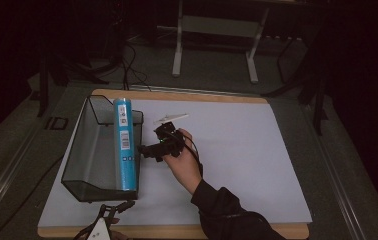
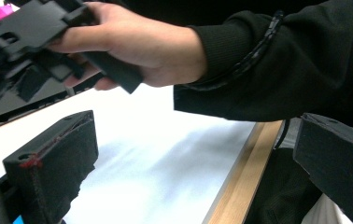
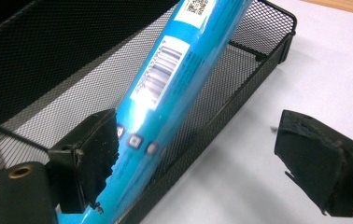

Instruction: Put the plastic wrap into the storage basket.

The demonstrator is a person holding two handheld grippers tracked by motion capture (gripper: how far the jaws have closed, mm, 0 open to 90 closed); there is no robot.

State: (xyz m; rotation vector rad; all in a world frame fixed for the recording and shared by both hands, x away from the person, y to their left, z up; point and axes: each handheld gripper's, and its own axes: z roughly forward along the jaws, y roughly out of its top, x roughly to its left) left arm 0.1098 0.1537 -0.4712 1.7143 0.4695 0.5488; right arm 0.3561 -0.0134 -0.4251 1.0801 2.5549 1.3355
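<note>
A blue tube (image 1: 125, 145) with a white barcode label lies slanted in a black mesh tray (image 1: 84, 150), resting against the tray's right wall. A person's hand (image 1: 184, 165) holds my right gripper (image 1: 146, 152) just right of that wall, jaws pointing at the tube. In the right gripper view the jaws of this gripper (image 3: 198, 140) stand wide apart and open. The tube (image 3: 174, 79) and tray wall (image 3: 254, 60) lie ahead of them, untouched. My left gripper (image 1: 117, 206) rests near the table's front edge, below the tray. Its jaws (image 2: 198, 135) are open over the white mat.
A white mat (image 1: 237, 150) covers the wooden table (image 1: 177, 232), with bare room to the right of the hand. The left gripper view shows the dark sleeve (image 2: 282, 60) close overhead. Metal stand legs (image 1: 214, 40) and floor cables lie beyond the table's far edge.
</note>
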